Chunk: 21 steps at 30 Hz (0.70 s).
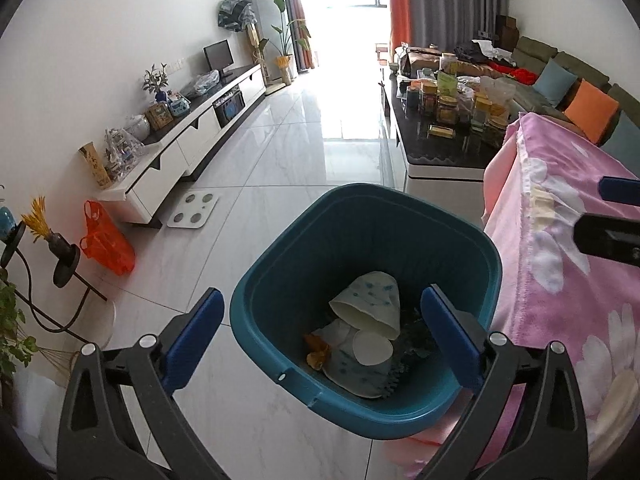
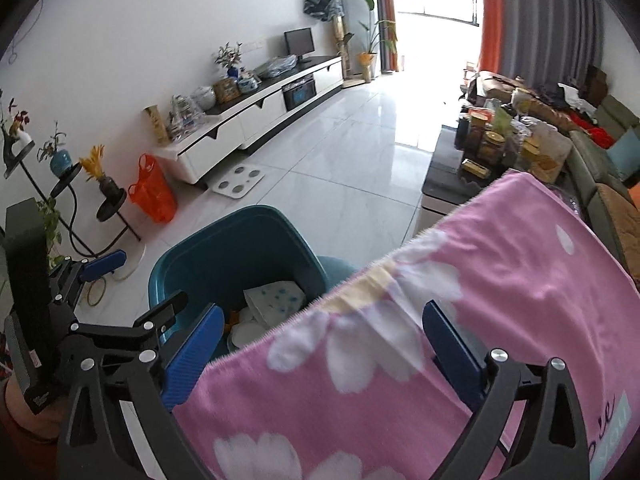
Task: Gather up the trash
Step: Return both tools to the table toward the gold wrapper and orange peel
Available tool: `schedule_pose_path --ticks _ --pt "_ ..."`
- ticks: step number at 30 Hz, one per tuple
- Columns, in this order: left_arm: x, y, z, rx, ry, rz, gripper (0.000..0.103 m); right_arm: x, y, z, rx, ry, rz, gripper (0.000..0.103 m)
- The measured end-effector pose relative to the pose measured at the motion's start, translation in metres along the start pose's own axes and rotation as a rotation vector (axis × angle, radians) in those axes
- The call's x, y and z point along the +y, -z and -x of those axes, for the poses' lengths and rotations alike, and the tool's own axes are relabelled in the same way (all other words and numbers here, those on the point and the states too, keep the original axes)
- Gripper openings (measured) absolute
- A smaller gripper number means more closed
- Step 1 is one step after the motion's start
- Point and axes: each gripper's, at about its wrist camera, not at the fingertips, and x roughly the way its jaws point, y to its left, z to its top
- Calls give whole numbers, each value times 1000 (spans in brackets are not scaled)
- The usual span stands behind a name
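Note:
A teal trash bin [image 1: 280, 264] stands on the tiled floor beside a table covered in a pink flowered cloth [image 1: 568, 264]. Inside lie paper cups [image 1: 372, 304], a round white lid [image 1: 372, 346] and orange scraps [image 1: 318, 354]. My left gripper [image 1: 322, 340] is open and empty, right above the bin's near side. My right gripper [image 2: 324, 356] is open and empty over the pink cloth [image 2: 480, 280] edge, with the bin [image 2: 192, 264] to its front left. The left gripper [image 2: 138, 284] shows at the left of the right wrist view.
A white TV cabinet [image 1: 192, 140] runs along the left wall. An orange plastic bag [image 1: 106, 240], a white bathroom scale [image 1: 193, 209] and black plant stands [image 1: 60, 256] sit on the floor at left. A dark coffee table [image 1: 444, 148] full of jars stands ahead at right, with a sofa [image 1: 576, 88] behind.

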Motion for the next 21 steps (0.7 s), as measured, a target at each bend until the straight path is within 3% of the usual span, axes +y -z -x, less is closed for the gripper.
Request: schedule_pose_path --ticks 21 --pt "-17 3 8 -9 -21 -46 97 -25 32 45 -60 46 -68 96"
